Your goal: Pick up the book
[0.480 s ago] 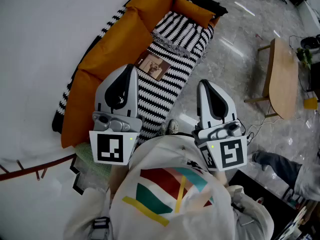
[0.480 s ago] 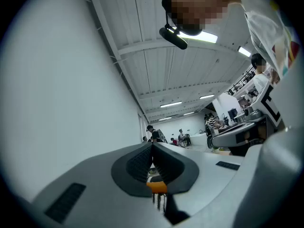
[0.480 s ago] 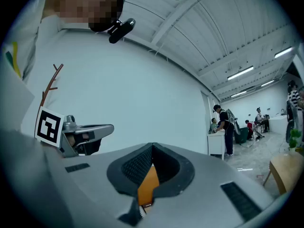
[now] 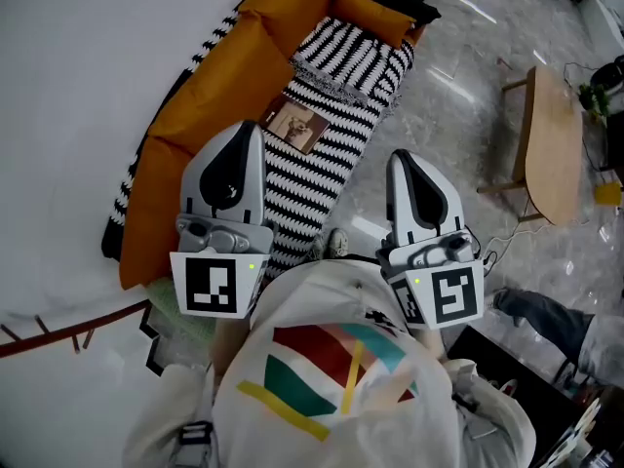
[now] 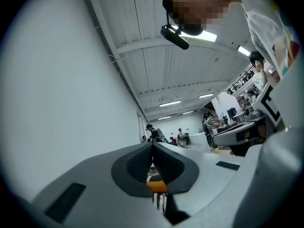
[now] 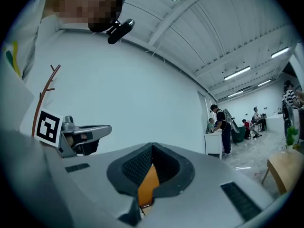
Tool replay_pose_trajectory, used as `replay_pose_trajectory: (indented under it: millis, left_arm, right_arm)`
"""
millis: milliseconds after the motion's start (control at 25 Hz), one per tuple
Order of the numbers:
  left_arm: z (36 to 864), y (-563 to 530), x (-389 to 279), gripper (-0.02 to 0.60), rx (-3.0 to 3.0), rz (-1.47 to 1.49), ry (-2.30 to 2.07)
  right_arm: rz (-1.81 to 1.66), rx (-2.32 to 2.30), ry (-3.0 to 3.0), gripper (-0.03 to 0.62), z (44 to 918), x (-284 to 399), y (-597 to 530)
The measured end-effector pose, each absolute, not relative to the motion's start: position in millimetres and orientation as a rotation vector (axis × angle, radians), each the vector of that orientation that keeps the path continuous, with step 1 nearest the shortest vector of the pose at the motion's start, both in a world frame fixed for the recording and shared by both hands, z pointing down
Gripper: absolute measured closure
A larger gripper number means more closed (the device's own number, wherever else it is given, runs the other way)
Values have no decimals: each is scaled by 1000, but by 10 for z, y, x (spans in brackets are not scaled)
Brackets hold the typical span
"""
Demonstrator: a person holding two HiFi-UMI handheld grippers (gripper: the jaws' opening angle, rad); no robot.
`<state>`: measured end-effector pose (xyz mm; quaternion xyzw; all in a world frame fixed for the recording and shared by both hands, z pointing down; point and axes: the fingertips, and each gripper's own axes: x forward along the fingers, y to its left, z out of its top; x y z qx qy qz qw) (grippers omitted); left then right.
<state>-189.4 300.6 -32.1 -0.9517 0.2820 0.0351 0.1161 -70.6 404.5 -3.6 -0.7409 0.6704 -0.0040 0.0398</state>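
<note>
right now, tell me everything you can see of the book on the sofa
The book is a thin, closed volume lying flat with its cover up. The cover looks brownish tan with a faded picture on it and a darker edge; no title can be read from here. It sits turned at an angle, on the black-and-white striped blanket that covers the seat of the orange sofa, close to the back cushions. Only the blanket touches it, and nothing rests on top of it.

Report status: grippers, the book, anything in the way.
Left gripper and right gripper both shut, empty. Book untouched, flat on striped blanket ahead of them. Nothing seen blocking it.
</note>
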Motion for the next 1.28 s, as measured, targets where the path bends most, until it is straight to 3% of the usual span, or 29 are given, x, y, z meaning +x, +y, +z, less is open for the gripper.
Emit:
replay_pose_trajectory:
  millis: [920, 1280]
  left_arm:
    - [-257, 2660, -1635, 574, -2694, 70, 976]
    - [-137, 2199, -1273, 574, -2692, 125, 1005]
  right_arm:
    - [-106, -2248, 2005, 580, 236, -8, 4166]
    - [-153, -2238, 2050, 580, 382, 410, 3579]
